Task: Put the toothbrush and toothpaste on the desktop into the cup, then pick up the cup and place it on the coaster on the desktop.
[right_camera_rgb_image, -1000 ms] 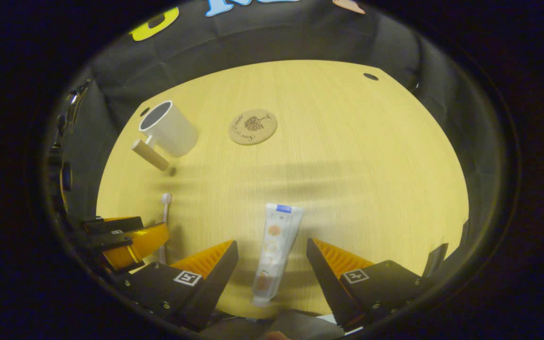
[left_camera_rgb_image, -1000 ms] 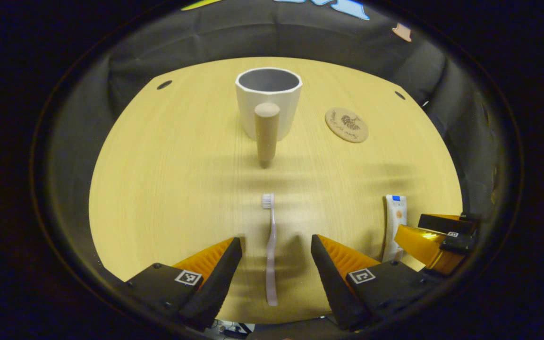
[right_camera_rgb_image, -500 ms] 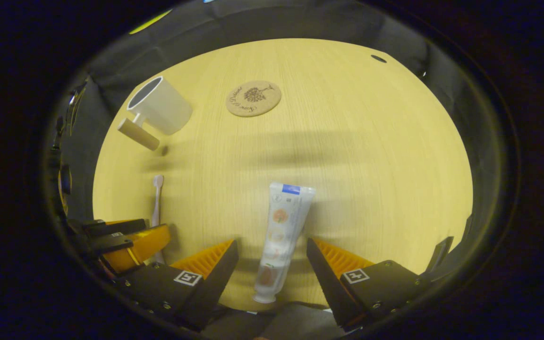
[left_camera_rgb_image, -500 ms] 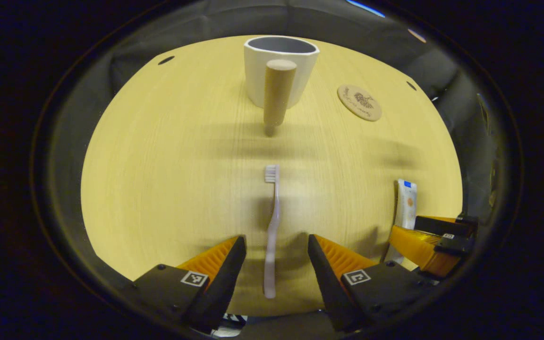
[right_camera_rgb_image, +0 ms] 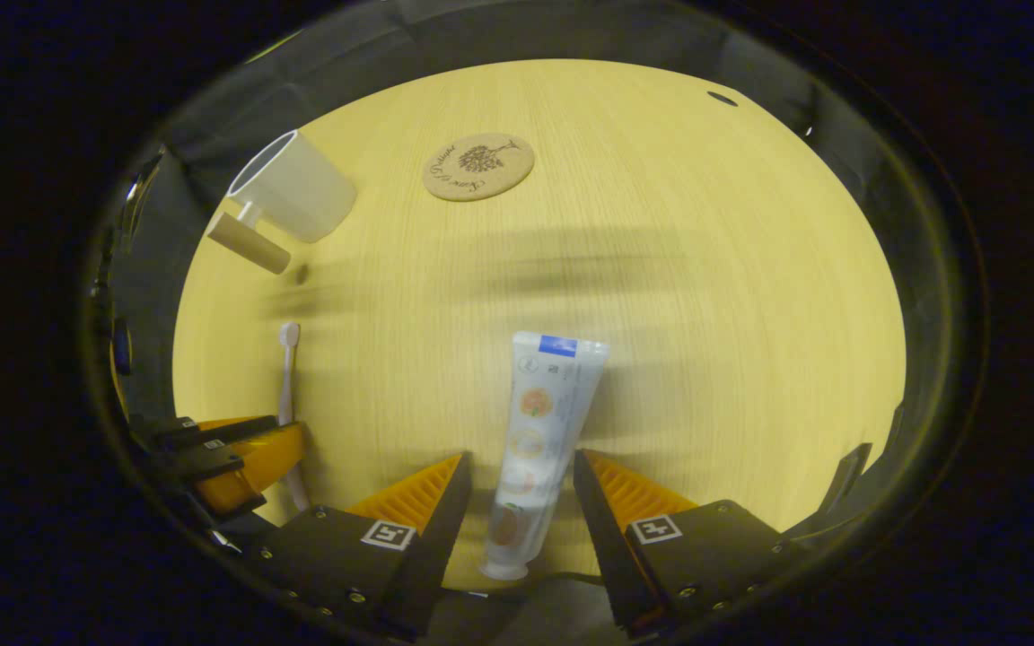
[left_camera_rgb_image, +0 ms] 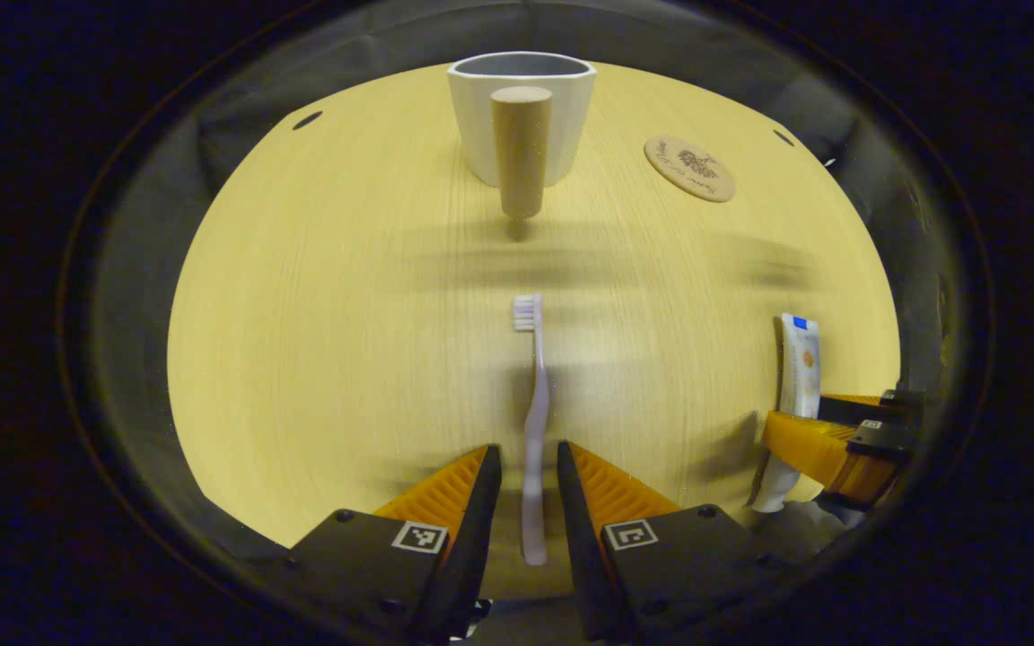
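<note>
Dimly lit, pale wooden desktop, black cloth walls around

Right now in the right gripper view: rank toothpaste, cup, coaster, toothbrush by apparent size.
1. toothpaste, nearest the camera, which inflates it
2. cup, counting its wooden handle
3. coaster
4. toothbrush, thin and partly behind the left gripper

Cup versus coaster is unsure: both lie far off, with fisheye distortion.
</note>
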`<state>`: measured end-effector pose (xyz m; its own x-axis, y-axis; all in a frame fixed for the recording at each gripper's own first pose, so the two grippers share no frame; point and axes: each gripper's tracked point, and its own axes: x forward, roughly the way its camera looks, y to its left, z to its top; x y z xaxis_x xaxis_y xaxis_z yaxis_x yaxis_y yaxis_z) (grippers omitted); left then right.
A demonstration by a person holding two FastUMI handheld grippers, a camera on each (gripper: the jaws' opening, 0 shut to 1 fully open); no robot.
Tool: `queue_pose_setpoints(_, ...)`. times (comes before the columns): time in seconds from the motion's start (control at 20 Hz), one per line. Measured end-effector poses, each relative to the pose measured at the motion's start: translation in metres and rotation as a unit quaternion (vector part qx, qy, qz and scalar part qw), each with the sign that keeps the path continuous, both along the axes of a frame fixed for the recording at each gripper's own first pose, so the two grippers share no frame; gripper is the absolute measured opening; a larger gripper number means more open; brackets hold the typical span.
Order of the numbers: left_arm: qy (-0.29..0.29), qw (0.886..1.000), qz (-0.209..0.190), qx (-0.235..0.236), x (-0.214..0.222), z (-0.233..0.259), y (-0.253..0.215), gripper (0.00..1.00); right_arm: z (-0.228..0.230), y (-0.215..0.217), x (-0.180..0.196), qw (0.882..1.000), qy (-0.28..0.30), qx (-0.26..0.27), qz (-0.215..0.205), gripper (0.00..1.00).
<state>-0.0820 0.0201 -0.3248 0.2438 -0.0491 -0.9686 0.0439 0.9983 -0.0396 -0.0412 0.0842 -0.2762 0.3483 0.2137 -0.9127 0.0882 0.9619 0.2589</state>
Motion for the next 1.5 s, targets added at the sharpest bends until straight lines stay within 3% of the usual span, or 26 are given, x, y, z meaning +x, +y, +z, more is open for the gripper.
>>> queue_pose_setpoints(0.05, -0.001, 1.000, 0.004, 0.002, 0.001, 0.001, 0.001, 0.56, 0.000, 0.000, 0.000, 1.000, -0.001, -0.001, 0.003, 0.71)
queue_pose_setpoints(0.1, -0.002, 1.000, 0.003, 0.003, 0.000, 0.000, 0.000, 0.36, -0.004, -0.002, 0.001, 1.000, -0.003, -0.007, 0.003, 0.71)
queue_pose_setpoints(0.15, -0.002, 1.000, 0.000, 0.003, 0.000, 0.002, 0.000, 0.40, 0.001, -0.003, -0.001, 1.000, -0.001, -0.005, -0.002, 0.59)
queue_pose_setpoints(0.2, -0.006, 1.000, 0.004, 0.000, 0.003, 0.001, -0.001, 0.32, -0.002, -0.002, -0.001, 1.000, 0.000, -0.004, 0.000, 0.47)
queue_pose_setpoints(0.25, -0.004, 1.000, 0.012, 0.001, 0.001, 0.002, -0.001, 0.24, -0.001, -0.002, 0.002, 1.000, -0.007, -0.003, 0.003, 0.48)
queue_pose_setpoints(0.3, -0.007, 1.000, 0.007, -0.001, 0.001, 0.001, -0.002, 0.16, -0.001, 0.000, 0.000, 1.000, -0.006, 0.004, -0.005, 0.40)
queue_pose_setpoints(0.45, -0.016, 1.000, 0.009, -0.005, 0.000, 0.003, -0.001, 0.22, -0.001, -0.001, -0.002, 1.000, -0.012, 0.003, 0.000, 0.37)
queue_pose_setpoints(0.5, -0.022, 1.000, 0.007, -0.007, 0.002, 0.001, -0.001, 0.15, 0.001, 0.000, 0.000, 1.000, -0.020, 0.008, -0.002, 0.26)
queue_pose_setpoints(0.65, -0.033, 0.999, -0.007, -0.011, 0.001, 0.002, -0.002, 0.12, 0.005, -0.002, 0.002, 0.999, -0.037, 0.014, -0.002, 0.25)
queue_pose_setpoints(0.7, -0.038, 0.999, -0.010, -0.014, 0.000, 0.003, -0.002, 0.12, 0.001, -0.001, 0.000, 0.999, -0.034, 0.016, 0.002, 0.18)
queue_pose_setpoints(1.1, -0.107, 0.994, 0.003, -0.031, 0.009, 0.026, 0.002, 0.12, 0.019, -0.007, 0.002, 0.996, -0.077, 0.039, -0.011, 0.18)
queue_pose_setpoints(1.5, -0.214, 0.975, 0.036, -0.041, 0.021, 0.080, 0.014, 0.12, 0.064, -0.001, 0.017, 0.985, -0.166, 0.055, 0.003, 0.18)
